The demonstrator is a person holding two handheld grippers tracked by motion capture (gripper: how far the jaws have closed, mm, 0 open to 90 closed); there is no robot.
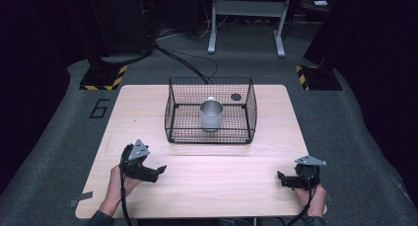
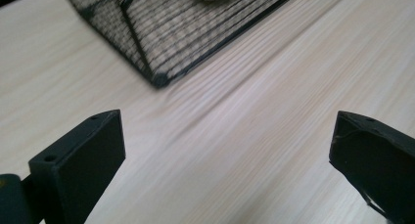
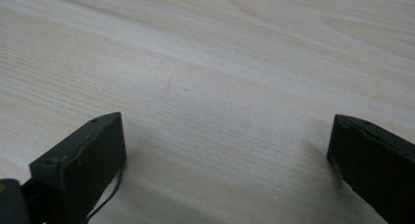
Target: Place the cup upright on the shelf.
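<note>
At the near edge of the desk (image 1: 207,186) you hold both tools low over the wood. Your left hand-held gripper (image 1: 156,170) sits toward the near left corner, its jaws angled toward the desk's middle; your right hand-held gripper (image 1: 282,179) sits by the near right corner, jaws aimed left along the near edge. The left gripper view shows that one's jaws spread wide with only bare wood between them, and past them a near corner of the wire basket (image 2: 159,78). The right gripper view shows your right jaws spread just as wide over plain wood grain, gripping nothing.

Farther back, the high view shows you what the gripper views cannot: the whole black wire basket (image 1: 211,137) standing toward the far edge of the desk, near its middle, well apart from both tools. Inside it a metal cup (image 1: 211,114) stands upright, long axis vertical, mouth up, with a small handle showing at its far rim. A small dark round thing (image 1: 236,96) lies by the basket's far right corner.
</note>
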